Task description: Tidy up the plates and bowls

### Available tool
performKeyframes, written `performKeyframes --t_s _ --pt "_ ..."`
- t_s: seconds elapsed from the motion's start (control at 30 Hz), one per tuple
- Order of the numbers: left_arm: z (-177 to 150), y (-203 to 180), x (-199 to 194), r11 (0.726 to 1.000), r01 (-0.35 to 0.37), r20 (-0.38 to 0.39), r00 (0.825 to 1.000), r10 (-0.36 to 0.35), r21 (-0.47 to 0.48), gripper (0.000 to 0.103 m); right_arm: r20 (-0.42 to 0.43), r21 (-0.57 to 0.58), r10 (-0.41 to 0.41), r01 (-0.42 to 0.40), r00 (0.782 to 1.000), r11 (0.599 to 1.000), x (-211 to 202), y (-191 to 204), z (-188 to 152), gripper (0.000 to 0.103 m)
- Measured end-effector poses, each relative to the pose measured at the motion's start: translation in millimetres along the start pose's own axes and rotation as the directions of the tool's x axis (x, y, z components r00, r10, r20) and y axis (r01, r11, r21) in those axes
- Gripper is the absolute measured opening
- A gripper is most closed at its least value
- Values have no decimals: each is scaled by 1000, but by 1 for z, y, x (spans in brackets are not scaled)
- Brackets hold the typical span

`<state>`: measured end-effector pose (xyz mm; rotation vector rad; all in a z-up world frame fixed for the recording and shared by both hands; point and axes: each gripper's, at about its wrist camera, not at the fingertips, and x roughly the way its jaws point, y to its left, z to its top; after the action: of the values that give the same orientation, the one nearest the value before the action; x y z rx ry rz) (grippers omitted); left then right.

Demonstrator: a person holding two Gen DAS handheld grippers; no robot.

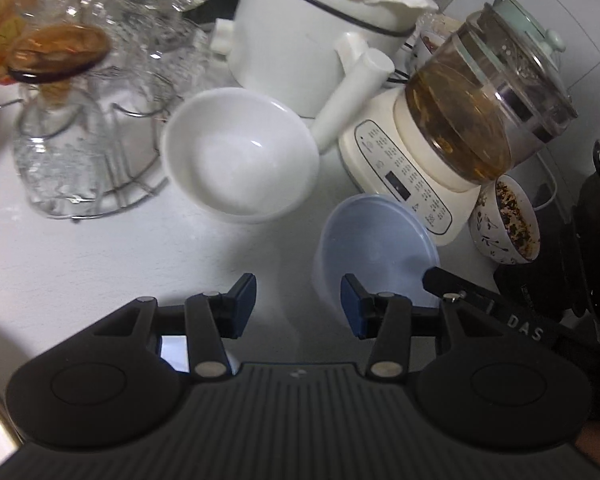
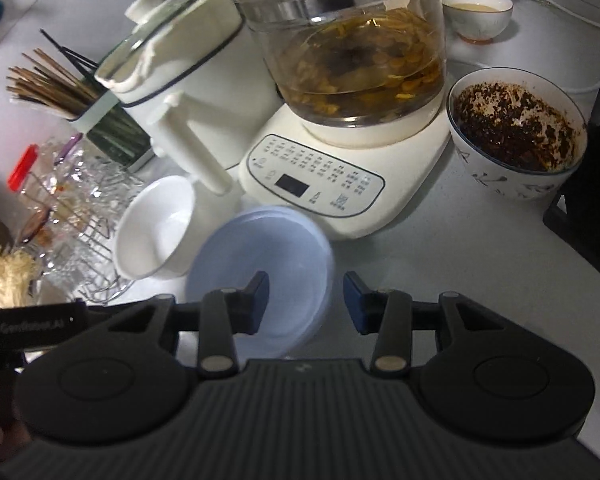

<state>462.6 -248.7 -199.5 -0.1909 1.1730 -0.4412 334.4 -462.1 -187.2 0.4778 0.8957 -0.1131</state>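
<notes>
Hovering released: right gripper [image 2: 305, 304] over blue bowl [image 2: 260, 276] beside kettle base [image 2: 340, 184]; light, slippery plastic, pinching rim. Left gripper [image 1: 298, 306] likewise released.

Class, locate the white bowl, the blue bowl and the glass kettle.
white bowl [image 1: 236, 160]: left wrist view, inner bottom.
blue bowl [image 2: 260, 264]: right wrist view, inner bottom.
glass kettle [image 2: 360, 60]: right wrist view, glass wall.

Dim, soft light; motion blur on the white bowl [image 1: 240, 156], perhaps; fisheye edges dark.
</notes>
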Motion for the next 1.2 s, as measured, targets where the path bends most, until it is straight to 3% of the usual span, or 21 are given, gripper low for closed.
performKeyframes --t_s 0.17,0.4,0.47,0.57,0.73,1.2 --pt "4 -13 17 998 28 -12 1000 -27 51 44 -22 -9 -5 5 1000 1000 15 -4 7 44" --pt "9 -16 33 998 17 -19 1000 -16 57 31 -55 5 -19 20 998 1000 27 -6 7 30" --pt "9 -18 37 998 1 -16 1000 0 55 20 -51 3 -26 26 998 1000 28 -8 6 28" --pt "10 -19 40 998 -5 -13 1000 5 58 14 -55 -5 -26 25 998 1000 31 -13 5 22" --pt "13 -20 43 998 -4 -14 1000 5 58 10 -63 -20 12 -14 998 1000 31 -15 4 12" --pt "6 -27 12 995 -24 -18 1000 25 92 9 -70 -21 32 -34 997 999 2 -3 -12 13"
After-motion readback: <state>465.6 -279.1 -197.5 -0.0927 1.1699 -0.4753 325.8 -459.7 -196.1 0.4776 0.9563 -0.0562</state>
